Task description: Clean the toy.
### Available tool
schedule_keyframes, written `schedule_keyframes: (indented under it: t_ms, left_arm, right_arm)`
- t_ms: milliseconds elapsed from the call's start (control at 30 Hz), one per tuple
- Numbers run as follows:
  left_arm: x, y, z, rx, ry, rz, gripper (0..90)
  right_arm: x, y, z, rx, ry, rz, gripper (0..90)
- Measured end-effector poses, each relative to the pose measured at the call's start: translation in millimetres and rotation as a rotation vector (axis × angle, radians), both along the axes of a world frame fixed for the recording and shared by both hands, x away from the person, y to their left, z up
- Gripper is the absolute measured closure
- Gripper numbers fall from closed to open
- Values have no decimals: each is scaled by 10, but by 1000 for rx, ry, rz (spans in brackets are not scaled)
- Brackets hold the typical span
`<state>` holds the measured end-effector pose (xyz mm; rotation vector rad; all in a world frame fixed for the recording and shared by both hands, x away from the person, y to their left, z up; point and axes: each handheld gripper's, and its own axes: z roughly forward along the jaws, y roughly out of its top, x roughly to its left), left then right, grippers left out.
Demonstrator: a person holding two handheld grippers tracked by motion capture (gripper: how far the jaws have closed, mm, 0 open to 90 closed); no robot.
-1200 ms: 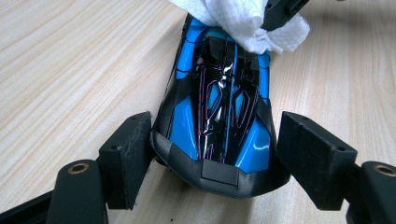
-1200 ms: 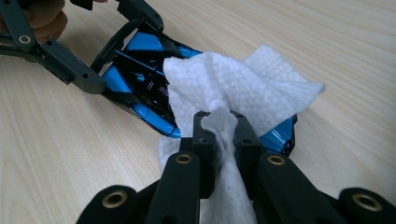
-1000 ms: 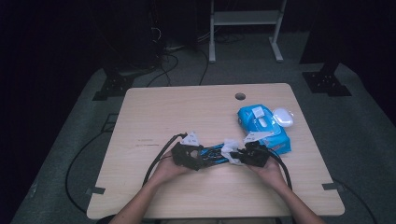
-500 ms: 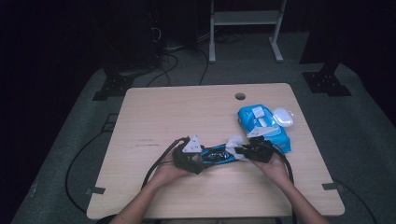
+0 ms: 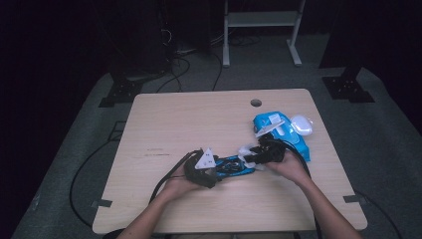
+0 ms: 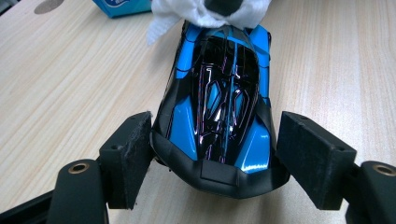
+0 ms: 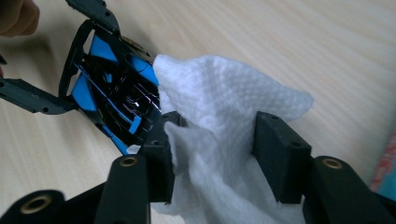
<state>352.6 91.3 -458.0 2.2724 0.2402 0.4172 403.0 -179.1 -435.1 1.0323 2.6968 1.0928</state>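
Risk: wipe (image 7: 233,121) drops off the toy car (image 6: 219,102).
Right gripper (image 7: 212,154) jaws have just been opening, wipe loose between them; left gripper (image 6: 212,163) straddles the car's near end mid-table, only one pad touching, so it can skid.

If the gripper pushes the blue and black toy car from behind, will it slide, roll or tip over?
The toy car sits low and wide on the table, so tipping seems unlikely. If its hidden wheels turn, it would probably roll forward. Its glossy shell looks slippery, so the left gripper may lose it.
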Motion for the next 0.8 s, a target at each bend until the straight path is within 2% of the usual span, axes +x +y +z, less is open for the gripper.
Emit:
schedule_keyframes:
  t_ms: [100,300,467,700,767,800]
  left_arm:
    - [-9,3,1,0,-9,-5,274]
    - [-11,15,-1,-3,-12,-9,279]
    - [-8,18,0,-2,-12,-10,279]
    - [9,1,-11,-8,15,13,261]
    - [20,-15,-27,9,22,27,242]
    - [21,-36,-59,53,11,36,230]
  right_arm:
    - [64,24,-15,-4,46,8,428]
    - [167,45,-73,34,157,40,350]
    - [171,45,-77,31,159,53,362]
    - [122,14,-91,36,119,70,384]
    - [115,11,-92,31,117,79,394]
    - [110,14,-94,30,119,83,399]
